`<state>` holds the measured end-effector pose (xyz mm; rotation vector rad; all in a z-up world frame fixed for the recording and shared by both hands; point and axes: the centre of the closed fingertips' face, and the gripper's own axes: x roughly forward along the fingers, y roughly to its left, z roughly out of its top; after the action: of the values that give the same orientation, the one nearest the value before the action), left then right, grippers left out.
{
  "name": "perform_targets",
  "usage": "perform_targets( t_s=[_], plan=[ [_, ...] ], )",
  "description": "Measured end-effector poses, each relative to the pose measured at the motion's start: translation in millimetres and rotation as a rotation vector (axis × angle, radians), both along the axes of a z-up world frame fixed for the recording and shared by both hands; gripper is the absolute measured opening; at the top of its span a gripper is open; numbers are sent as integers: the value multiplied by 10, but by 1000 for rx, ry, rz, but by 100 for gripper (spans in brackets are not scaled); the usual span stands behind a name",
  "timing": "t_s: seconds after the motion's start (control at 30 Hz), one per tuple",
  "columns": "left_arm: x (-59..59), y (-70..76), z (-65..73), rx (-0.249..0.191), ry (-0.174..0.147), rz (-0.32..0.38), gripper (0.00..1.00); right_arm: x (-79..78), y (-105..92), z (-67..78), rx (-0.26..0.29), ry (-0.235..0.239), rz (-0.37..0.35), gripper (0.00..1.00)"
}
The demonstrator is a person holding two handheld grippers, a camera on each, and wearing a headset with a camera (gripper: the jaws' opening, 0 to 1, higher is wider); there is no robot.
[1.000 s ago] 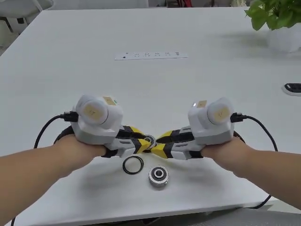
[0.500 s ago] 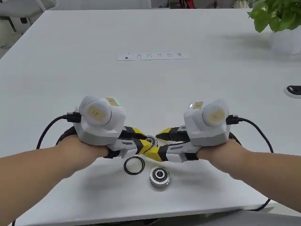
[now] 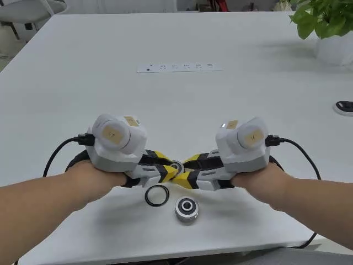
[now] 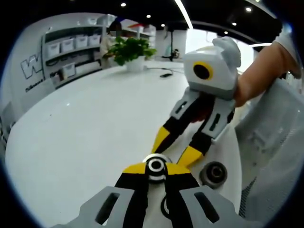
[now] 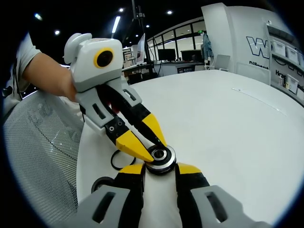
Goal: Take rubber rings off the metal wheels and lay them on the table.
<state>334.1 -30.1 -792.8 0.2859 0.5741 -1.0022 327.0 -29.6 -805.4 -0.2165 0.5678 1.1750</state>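
A small metal wheel [image 3: 176,165] with a black rubber ring on its rim hangs just above the table's near edge, between both grippers. My left gripper [image 3: 170,170] is shut on it; in the left gripper view its yellow tips flank the wheel [image 4: 156,167]. My right gripper [image 3: 183,169] meets it from the other side, and in the right gripper view its tips close on the wheel [image 5: 160,157]. A loose black rubber ring [image 3: 157,195] lies flat on the table below. A second metal wheel [image 3: 187,208] stands beside that ring.
The white table [image 3: 182,105] stretches far ahead with a strip of sockets [image 3: 176,67] set into it. A potted plant [image 3: 325,22] stands at the far right, with a dark object [image 3: 345,106] at the right edge. Cables trail from both grippers.
Both grippers stay together on the wheel. The right gripper has dropped slightly and drawn in. The rest of the shift is my head moving.
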Motion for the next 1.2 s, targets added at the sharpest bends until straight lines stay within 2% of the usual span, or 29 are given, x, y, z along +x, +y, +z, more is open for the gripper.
perform_targets(
  t_s=[0.47, 0.6, 0.77, 0.9, 1.2],
  plan=[
    [-3, 1, 0, 3, 5, 1, 13, -16, -83, 17, 8, 17, -3, 12],
    [-4, 4, 0, 2, 5, 1, 13, 14, -129, 15, 7, 28, -24, 3],
    [-2, 6, -3, 3, 5, 1, 13, -4, -112, 7, 6, 41, -30, 1],
    [-8, 8, -5, 4, 3, 0, 13, 11, -135, 13, 40, 99, -63, 0],
    [-20, 2, 1, 7, 1, -4, 12, 19, -143, 14, 69, 146, -95, 0]
  ],
)
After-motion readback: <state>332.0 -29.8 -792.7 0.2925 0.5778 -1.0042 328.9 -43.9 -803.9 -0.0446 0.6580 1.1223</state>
